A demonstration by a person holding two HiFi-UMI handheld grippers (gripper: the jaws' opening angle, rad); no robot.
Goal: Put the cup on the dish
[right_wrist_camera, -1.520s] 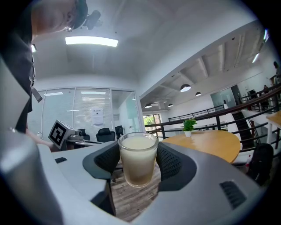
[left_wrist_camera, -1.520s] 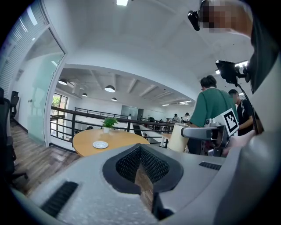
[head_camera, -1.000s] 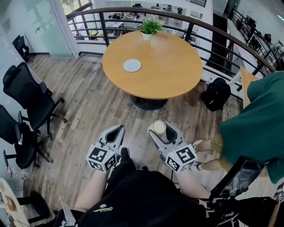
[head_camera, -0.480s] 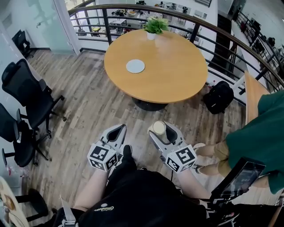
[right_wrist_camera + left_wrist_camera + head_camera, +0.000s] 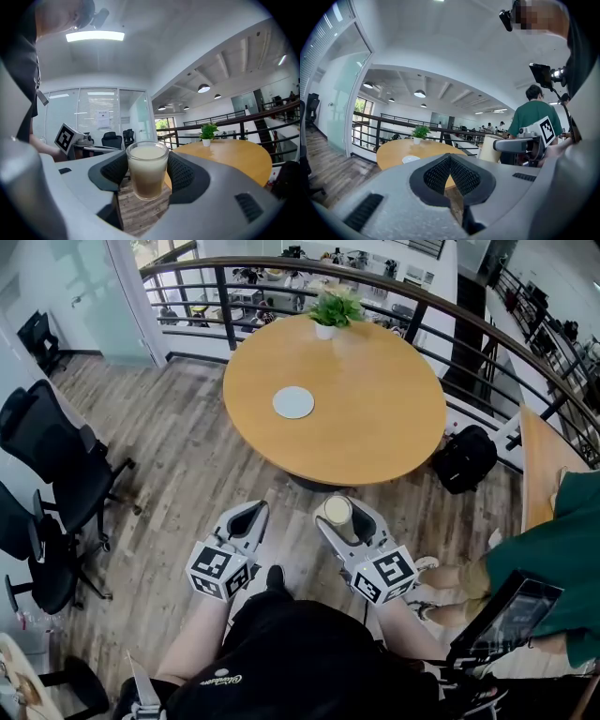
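My right gripper [image 5: 337, 513] is shut on a glass cup [image 5: 147, 169] full of a pale milky drink, held upright above the wooden floor; in the head view the cup [image 5: 336, 510] sits between the jaw tips. The white round dish [image 5: 293, 402] lies on the round wooden table [image 5: 375, 418], left of its middle and well ahead of both grippers; in the left gripper view the dish [image 5: 410, 159] shows small. My left gripper [image 5: 246, 518] hangs to the cup's left, shut, its pads [image 5: 440, 174] meeting at the tip with nothing between them.
A small potted plant [image 5: 334, 310] stands at the table's far edge. A curved dark railing [image 5: 450, 306] runs behind the table. Black office chairs [image 5: 56, 465] stand at the left. A black backpack [image 5: 464, 457] lies right of the table, and a person in green [image 5: 548, 568] is at the right.
The table and dish have drawn a little nearer and lower in the head view. The person in green has shifted toward the right edge. Both grippers hold the same pose.
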